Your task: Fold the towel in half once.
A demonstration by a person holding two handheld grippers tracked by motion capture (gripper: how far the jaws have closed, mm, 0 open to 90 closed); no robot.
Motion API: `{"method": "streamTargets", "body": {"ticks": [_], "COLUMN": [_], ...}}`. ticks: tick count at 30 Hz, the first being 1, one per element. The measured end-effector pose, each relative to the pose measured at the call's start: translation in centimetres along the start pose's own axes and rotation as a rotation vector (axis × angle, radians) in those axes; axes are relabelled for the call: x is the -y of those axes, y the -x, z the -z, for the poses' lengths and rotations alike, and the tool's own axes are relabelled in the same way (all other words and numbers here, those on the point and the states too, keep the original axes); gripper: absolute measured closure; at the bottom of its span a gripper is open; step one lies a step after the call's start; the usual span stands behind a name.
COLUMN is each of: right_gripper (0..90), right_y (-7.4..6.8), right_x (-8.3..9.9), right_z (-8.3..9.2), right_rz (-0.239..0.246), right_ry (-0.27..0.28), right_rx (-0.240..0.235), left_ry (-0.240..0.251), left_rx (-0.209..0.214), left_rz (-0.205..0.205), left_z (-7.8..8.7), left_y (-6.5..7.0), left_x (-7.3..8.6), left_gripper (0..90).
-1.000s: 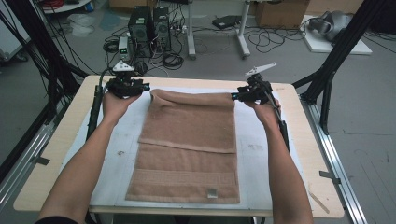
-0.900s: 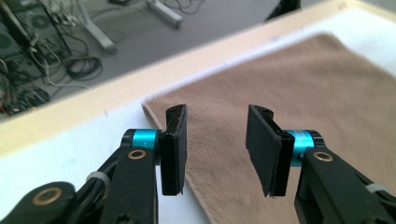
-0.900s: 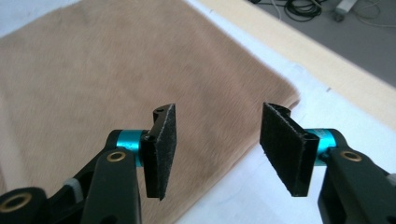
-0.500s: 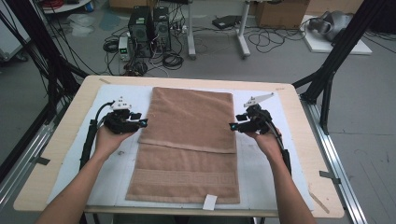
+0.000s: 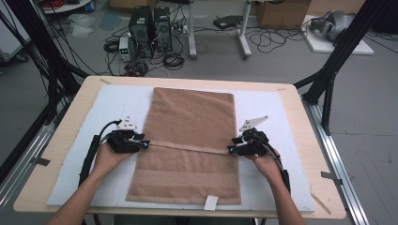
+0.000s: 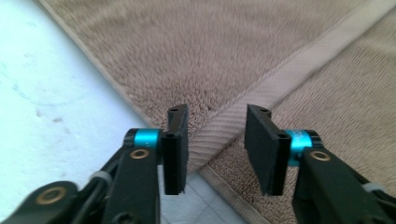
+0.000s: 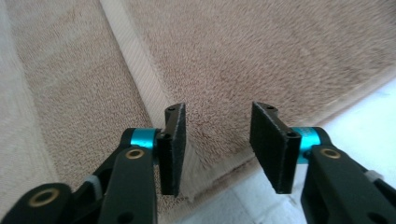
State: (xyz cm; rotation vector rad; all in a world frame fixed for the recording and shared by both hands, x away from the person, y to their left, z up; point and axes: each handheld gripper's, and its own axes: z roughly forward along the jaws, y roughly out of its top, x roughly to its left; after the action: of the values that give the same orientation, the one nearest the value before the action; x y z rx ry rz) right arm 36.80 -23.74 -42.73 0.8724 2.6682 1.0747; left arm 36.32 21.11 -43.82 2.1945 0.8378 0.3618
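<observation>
table (image 5: 300, 108): a wooden top is seen under both tongs, with a white mat (image 5: 112, 101) laid over it.
brown towel (image 5: 192, 117): it is spread flat on the mat between the two tongs, its folded edge running from one to the other.
left tongs (image 5: 143, 142): held at the towel's left edge; the jaws stand apart over the woven band (image 6: 261, 88), having just been closing, with nothing pinched.
right tongs (image 5: 231, 149): held at the right edge; the jaws stand apart, having just been closing, over pile and hem.
white tag (image 5: 210, 202): it is seen at the towel's near hem, nearer the right tongs.

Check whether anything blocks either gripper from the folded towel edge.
Nothing visible does. The left gripper and right gripper sit at opposite ends of the towel's folded edge, jaws apart over it.
</observation>
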Motion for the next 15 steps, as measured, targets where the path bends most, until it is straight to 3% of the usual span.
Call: {"method": "streamTargets", "body": {"ticks": [3,6,15], "right_gripper": [65.8,83.3,86.7], "right_y": [-0.1,0.0,-0.1], "right_x": [0.1,0.1,-0.7], "right_z": [-0.8,-0.7,1.2], "right_rz": [0.015,0.026,0.037], "right_ry": [-0.018,-0.011,0.045], "right_rx": [-0.002,-0.004,-0.029], "left_ry": [0.012,0.013,0.116], "left_rx": [-0.011,-0.009,-0.011], "left_rz": [-0.003,0.001,0.007], "left_z": [-0.2,-0.1,2.5], "left_y": [0.0,-0.2,0.2], "left_x": [0.0,-0.2,-0.8], "left_gripper": [75.4,86.7,87.5]}}
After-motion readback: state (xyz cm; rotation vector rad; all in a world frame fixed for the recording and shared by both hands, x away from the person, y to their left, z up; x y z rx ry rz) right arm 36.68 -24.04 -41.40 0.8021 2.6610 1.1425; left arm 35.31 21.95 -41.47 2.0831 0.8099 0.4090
